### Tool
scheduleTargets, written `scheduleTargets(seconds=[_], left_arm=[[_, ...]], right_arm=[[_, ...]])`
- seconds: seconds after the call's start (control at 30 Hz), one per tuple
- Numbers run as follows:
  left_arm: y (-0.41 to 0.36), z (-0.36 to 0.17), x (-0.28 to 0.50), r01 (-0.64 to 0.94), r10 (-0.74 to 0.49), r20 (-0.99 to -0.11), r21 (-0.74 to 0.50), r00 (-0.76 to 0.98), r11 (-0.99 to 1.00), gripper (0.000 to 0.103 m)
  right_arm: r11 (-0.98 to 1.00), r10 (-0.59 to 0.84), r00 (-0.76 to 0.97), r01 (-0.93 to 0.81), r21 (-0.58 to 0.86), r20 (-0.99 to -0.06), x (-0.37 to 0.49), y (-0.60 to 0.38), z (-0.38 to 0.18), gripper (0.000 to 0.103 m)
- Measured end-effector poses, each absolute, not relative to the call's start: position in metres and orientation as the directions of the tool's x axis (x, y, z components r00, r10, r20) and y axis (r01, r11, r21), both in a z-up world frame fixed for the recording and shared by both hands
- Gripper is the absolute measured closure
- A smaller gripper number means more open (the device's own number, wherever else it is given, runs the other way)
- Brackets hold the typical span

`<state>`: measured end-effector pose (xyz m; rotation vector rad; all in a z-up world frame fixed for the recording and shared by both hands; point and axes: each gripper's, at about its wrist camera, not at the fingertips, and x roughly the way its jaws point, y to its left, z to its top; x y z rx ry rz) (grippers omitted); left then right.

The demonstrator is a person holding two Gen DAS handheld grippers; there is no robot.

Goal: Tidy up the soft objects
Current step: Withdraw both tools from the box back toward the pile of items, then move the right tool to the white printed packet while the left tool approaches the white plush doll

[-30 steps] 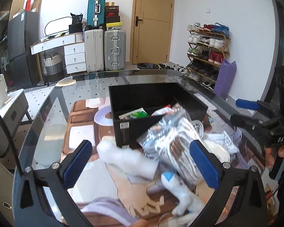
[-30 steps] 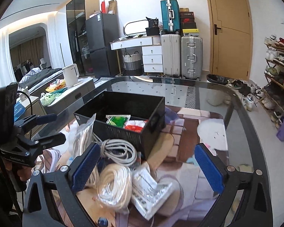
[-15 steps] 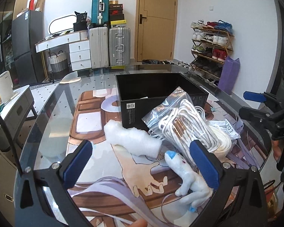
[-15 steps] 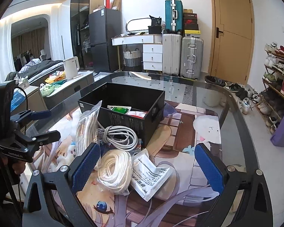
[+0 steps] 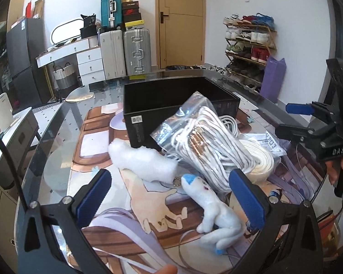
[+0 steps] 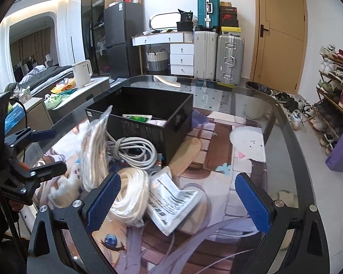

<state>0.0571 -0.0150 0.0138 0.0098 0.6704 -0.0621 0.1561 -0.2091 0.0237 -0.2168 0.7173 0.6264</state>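
Both tools pulled back from black box (image 5: pixel 178 105), left tool (image 5: pixel 171 196) and right tool (image 6: pixel 180 201) spread apart, empty.

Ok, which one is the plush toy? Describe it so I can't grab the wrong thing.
Start at the black box on the glass table. In front of it leans a clear bag of white cables. The plush toy lies at that bag's near end: a white animal figure with legs and a blue tip, unlike the shapeless white fluff to its left.
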Motion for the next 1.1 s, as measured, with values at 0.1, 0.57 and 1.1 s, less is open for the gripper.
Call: scheduleTargets(seconds=[0.1, 0.57, 1.1], left_arm=[[-0.018, 0.011, 0.055, 0.065, -0.053, -0.626, -0.004, 0.778, 0.998, 0.0], [-0.016, 0.011, 0.055, 0.066, -0.053, -0.636, -0.005, 0.77, 0.998, 0.0], [-0.022, 0.008, 0.056, 0.079, -0.054, -0.647, 0.01, 0.76, 0.997, 0.0]], right_arm=[[0.808, 0.439, 0.581, -0.589, 0.018, -0.686, 0.161, -0.214, 0.018, 0.001], [0.832, 0.389, 0.555, -0.554, 0.023, -0.736, 0.176, -0.224, 0.0, 0.001], [0.777, 0.385, 0.476, -0.629, -0.001, -0.791, 0.173, -0.191, -0.027, 0.001]])
